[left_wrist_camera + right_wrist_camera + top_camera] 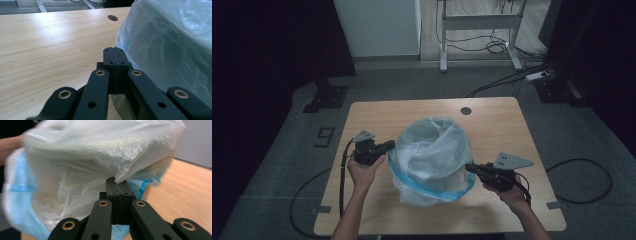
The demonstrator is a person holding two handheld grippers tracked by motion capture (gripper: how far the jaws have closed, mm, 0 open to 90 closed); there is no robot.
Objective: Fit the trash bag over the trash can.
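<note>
Across the lower middle of the high view runs the wooden table, and at its centre stands a bin wrapped in a translucent plastic bag with a blue band along its hem. The bag sits loosely over the bin, its mouth puffed up above the rim, which suggests the liner is being fitted or drawn tight around it.

At the bag's left edge, the left gripper has its jaws fully closed; in the left gripper view they meet just beside the film, and I cannot tell whether any plastic is caught between them.

At the lower right of the bag, the right gripper pinches a fold of the film, jaws closed on the plastic, probably to pull that side outward against the other hand's anchor.
</note>
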